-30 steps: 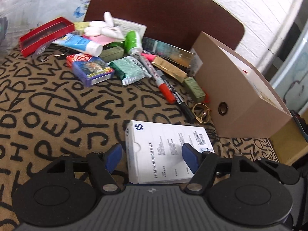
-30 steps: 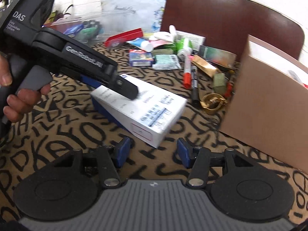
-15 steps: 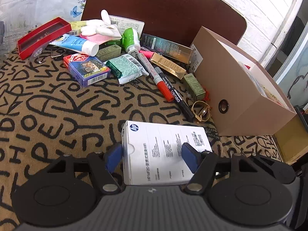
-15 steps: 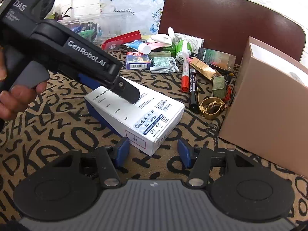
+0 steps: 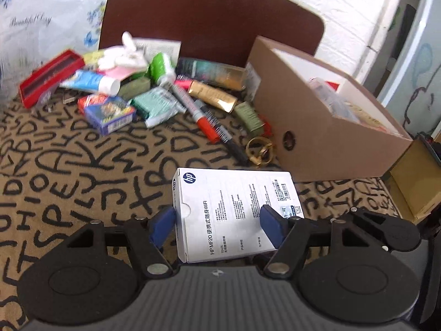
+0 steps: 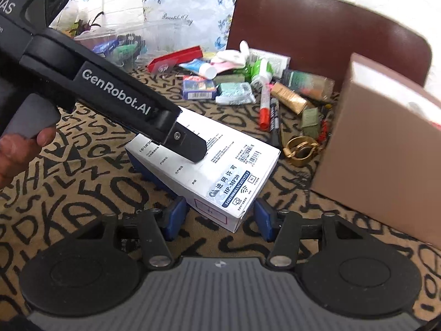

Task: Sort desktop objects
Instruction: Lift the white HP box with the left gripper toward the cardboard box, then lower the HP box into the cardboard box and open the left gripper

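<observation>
My left gripper (image 5: 217, 222) is shut on a white HP box (image 5: 234, 207) and holds it above the patterned tablecloth. In the right wrist view the same box (image 6: 220, 171) hangs tilted, with the left gripper's fingers (image 6: 190, 144) across its top. My right gripper (image 6: 217, 219) is open, and the box's near end sits just in front of its blue pads without touching them. A brown cardboard box (image 5: 325, 121) stands to the right, also in the right wrist view (image 6: 386, 149).
A pile of small items lies at the back: a red marker (image 5: 204, 121), a blue card box (image 5: 110, 114), a green packet (image 5: 157, 106), a tube (image 5: 91, 82), a red case (image 5: 49, 75), a gold ring (image 5: 260, 150). A brown chair back (image 5: 209, 13) stands behind.
The left gripper has carried the white box closer to the right gripper, and its near end now sits between the right gripper's open pads. Both cameras shifted slightly.
</observation>
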A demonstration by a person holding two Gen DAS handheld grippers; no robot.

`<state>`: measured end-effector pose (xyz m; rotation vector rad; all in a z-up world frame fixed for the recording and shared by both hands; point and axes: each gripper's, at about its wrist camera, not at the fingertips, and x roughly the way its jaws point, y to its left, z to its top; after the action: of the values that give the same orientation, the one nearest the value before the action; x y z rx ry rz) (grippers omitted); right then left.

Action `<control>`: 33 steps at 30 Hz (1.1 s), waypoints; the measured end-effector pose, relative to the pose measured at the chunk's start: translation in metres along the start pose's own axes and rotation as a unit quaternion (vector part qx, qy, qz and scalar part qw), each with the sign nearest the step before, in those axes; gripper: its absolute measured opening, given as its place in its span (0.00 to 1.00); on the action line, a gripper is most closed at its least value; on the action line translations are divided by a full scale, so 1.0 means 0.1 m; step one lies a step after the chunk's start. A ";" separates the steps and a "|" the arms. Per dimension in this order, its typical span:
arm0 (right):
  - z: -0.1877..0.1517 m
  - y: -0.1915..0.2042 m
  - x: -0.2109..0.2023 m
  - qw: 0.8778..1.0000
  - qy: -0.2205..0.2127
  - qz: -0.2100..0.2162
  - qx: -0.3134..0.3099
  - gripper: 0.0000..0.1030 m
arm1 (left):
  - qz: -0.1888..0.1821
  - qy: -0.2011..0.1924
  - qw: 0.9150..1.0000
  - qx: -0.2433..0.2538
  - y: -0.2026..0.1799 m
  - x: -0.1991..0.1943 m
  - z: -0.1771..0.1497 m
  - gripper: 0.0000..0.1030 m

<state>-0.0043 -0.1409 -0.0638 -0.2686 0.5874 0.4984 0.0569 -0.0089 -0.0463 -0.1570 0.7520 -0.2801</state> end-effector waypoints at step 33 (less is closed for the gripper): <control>0.45 -1.89 -0.94 0.976 -0.085 -0.199 0.013 0.51 | -0.153 -0.102 0.978 0.093 -1.87 0.68 1.41 0.68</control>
<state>0.0471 -0.3191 0.0462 -0.3061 0.3591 0.1245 0.1657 -0.2016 0.0560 -0.1217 0.4920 -0.6167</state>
